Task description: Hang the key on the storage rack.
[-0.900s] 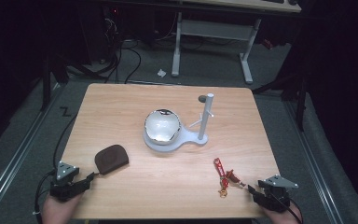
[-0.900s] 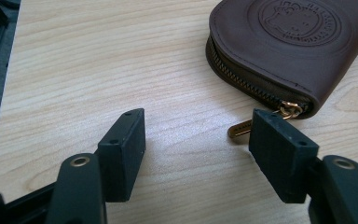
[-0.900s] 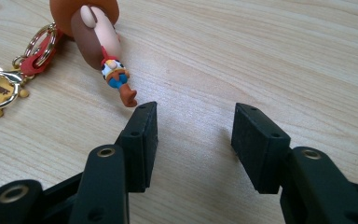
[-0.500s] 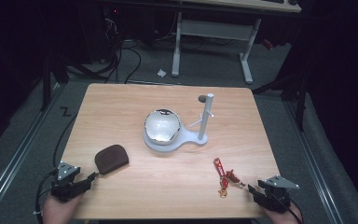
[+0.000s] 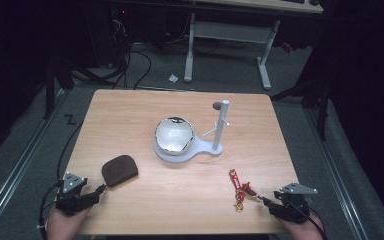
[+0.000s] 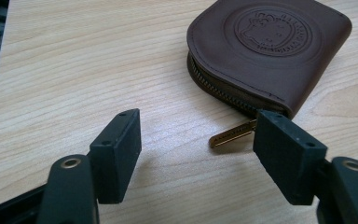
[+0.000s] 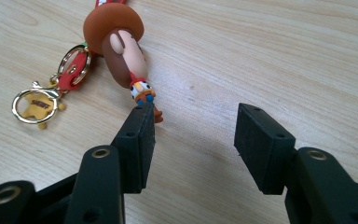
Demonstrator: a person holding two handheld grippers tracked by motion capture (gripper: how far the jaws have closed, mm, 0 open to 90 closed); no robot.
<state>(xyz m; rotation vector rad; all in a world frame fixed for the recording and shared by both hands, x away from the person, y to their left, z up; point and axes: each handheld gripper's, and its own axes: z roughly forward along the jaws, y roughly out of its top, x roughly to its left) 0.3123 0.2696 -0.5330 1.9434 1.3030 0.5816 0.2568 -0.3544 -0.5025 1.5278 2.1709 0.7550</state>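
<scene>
The left gripper (image 5: 101,189) lies low at the near left corner of the pale wooden table (image 5: 130,107), its black jaws standing apart with bare wood between them. In the left gripper view the left gripper (image 6: 198,140) has a small brass zip pull (image 6: 232,133) lying flat just inside its right-hand jaw, close to the pad; whether the two touch cannot be told. Just beyond the jaw tips lies the dark brown leather zip pouch with a round embossed emblem (image 6: 270,46), resting flat on the table; in the high view the pouch (image 5: 119,169) sits just ahead of the left gripper and a little toward the table's middle.

The right gripper (image 5: 265,201) lies at the near right corner, jaws likewise apart and holding nothing. In the right gripper view the right gripper (image 7: 193,123) has its left-hand jaw tip at the feet of a small rubber cowboy figure with a brown hat (image 7: 121,42), which belongs to a keychain; contact cannot be told. Beside the figure lie a red strap end and a gold ring with a star-shaped charm (image 7: 35,106). In the high view this red keychain (image 5: 239,186) stretches away from the right gripper.

Farther off, well apart from both grippers, a white stand with an upright post (image 5: 220,127) carries a shiny round mirror (image 5: 174,135) near the table's centre.
</scene>
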